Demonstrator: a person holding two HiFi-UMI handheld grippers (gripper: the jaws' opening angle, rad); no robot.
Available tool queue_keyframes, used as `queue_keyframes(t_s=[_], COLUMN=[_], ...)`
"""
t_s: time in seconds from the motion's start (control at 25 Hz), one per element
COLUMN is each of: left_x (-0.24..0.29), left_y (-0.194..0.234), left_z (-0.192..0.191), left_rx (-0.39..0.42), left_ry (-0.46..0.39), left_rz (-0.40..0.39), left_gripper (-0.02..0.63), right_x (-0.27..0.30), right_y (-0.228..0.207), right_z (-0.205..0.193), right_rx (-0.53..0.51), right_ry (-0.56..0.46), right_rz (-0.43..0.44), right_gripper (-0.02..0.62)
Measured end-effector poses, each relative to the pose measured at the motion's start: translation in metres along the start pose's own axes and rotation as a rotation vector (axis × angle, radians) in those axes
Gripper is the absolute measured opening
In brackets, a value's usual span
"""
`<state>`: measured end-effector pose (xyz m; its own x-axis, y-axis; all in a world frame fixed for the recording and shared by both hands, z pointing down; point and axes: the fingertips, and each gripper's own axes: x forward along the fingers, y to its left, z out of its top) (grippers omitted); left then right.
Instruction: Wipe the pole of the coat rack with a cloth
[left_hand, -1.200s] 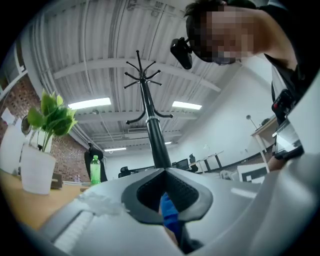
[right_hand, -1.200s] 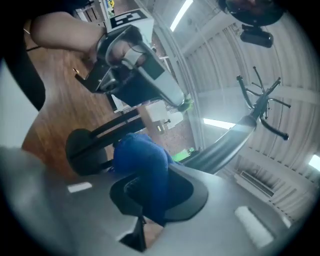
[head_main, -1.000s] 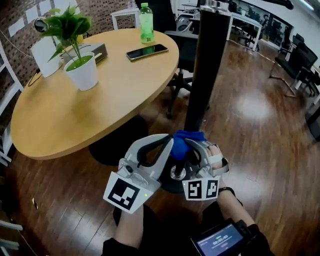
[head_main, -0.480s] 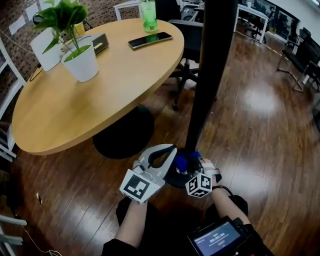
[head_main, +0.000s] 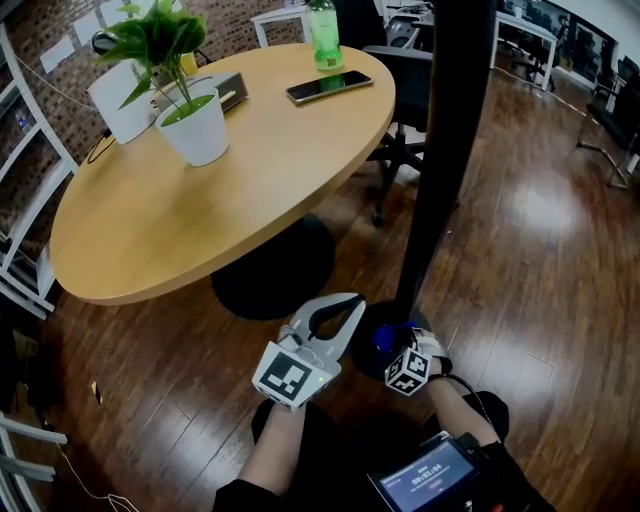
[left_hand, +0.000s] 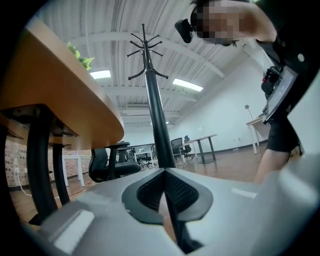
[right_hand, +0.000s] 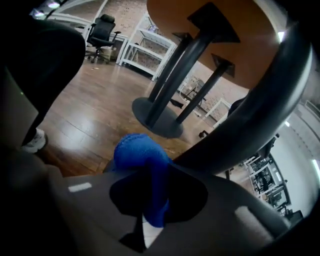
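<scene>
- Right gripper (right_hand: 150, 200) clamped on blue cloth (right_hand: 140, 160), at foot of coat rack pole (head_main: 445, 170).
- Left gripper (left_hand: 167, 200) jaws together, empty, at cloth's 9 o'clock.
- We judge wiping is at the lowest reach; next wants an upward pass, cloth pressed on.

Round table (head_main: 250, 170) close left of pole (head_main: 445, 150), chair (head_main: 398, 62) behind it, floor (head_main: 540, 230) open on the right
</scene>
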<state>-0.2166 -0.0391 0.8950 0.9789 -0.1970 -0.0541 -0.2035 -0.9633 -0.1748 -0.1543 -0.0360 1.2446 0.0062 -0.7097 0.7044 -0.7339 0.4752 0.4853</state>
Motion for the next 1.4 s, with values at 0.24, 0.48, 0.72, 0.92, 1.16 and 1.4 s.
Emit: queue_keyframes(t_s=[0.24,0.48,0.72,0.92,1.16,1.4], left_x=[0.009,0.008,0.010,0.004,0.000,-0.005], left_y=[0.006,0.011,0.014,0.018,0.016,0.007], left_z=[0.017,0.070,0.130,0.164,0.184,0.186], left_rx=[-0.002,0.012,0.058,0.081,0.125,0.167], left_ry=[-0.044,-0.118,-0.203,-0.237,-0.229,-0.191], left_rz=[-0.007,-0.001,-0.022,-0.016,-0.014,0.004], left_gripper=[0.003,0.003,0.003,0.003,0.003,0.003], right_x=[-0.113,-0.281,-0.400,-0.468,-0.521,-0.489], right_y=[-0.095,-0.210,-0.288,-0.331,-0.372,-0.347], right_z=[0.112,0.226,0.280,0.310,0.327,0.303], right_rx=[0.064,0.035,-0.010,-0.060,-0.086,-0.192], right_ry=[-0.316,-0.595,-0.721,-0.792,-0.845,-0.684], right_rz=[-0.184,-0.419,-0.581,-0.723,-0.848,-0.874], right_gripper=[0.044,0.044,0.044,0.044,0.044,0.043])
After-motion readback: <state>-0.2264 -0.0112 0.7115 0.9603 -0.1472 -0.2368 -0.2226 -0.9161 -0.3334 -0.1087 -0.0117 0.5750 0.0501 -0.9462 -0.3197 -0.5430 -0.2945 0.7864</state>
